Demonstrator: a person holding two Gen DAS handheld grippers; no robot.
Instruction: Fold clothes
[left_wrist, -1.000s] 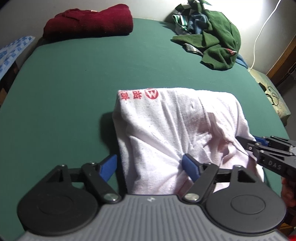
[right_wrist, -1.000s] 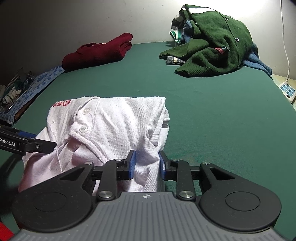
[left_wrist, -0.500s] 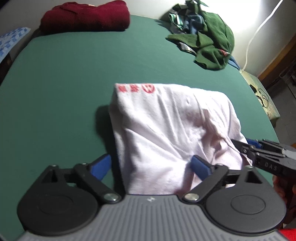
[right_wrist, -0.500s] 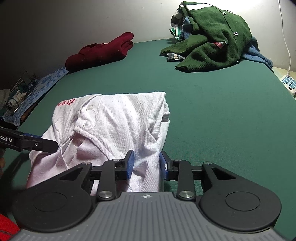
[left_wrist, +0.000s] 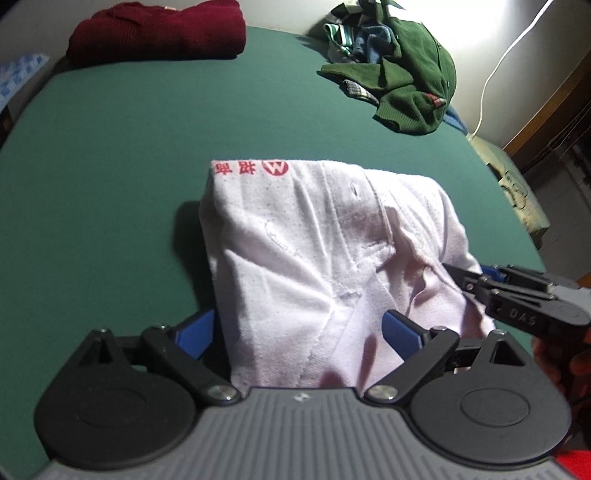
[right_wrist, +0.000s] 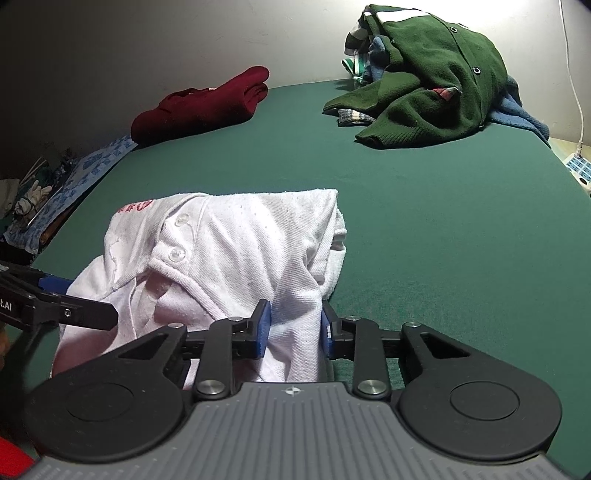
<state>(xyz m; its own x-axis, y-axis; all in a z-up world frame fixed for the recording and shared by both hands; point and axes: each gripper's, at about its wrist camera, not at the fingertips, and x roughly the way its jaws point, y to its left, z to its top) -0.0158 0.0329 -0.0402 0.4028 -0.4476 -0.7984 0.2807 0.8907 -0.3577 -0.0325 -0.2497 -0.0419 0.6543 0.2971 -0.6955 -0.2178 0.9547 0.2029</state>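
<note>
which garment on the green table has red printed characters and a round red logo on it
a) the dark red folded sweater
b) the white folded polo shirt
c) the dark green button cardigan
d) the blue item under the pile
b: the white folded polo shirt carries the red characters and round red logo along its far left edge in the left wrist view, while the dark red folded sweater and the dark green button cardigan show no such print.

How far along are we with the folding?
Done: the red sweater lies folded at the far edge. In hand: the white polo, folded into a bundle; right tongs are closing on its near edge, left tongs are closing astride it. Left: the green pile, unfolded.
</note>
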